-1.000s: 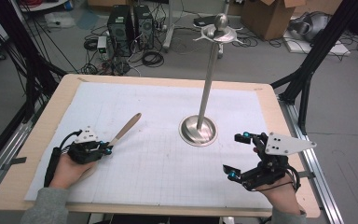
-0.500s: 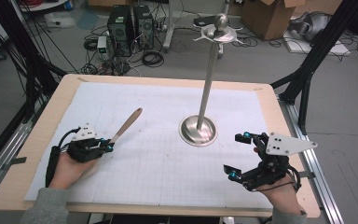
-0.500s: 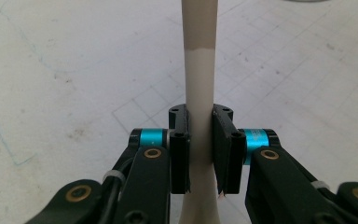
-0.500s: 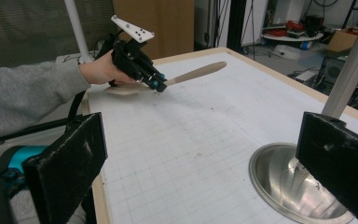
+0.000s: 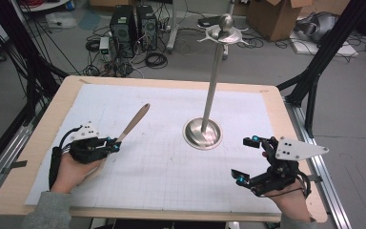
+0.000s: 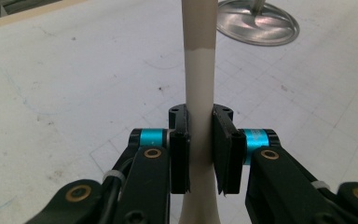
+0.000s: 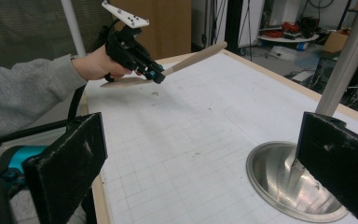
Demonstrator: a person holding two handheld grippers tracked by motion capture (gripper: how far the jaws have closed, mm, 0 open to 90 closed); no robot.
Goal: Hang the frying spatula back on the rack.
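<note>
Left of the metal stand (image 5: 203,133), the wooden spatula (image 5: 134,120) is clamped in the left gripper (image 5: 116,144), jaws pressed on its handle near the blade end, the long handle slanting up toward the stand's pole. It looks light and stiff, smooth enough to swivel between the pads (a narrow shaft gives little to bite on), so a hold close to the blade seems wise. Right of the stand's base, the right gripper (image 5: 248,161) hangs with jaws wide apart, holding nothing.
</note>
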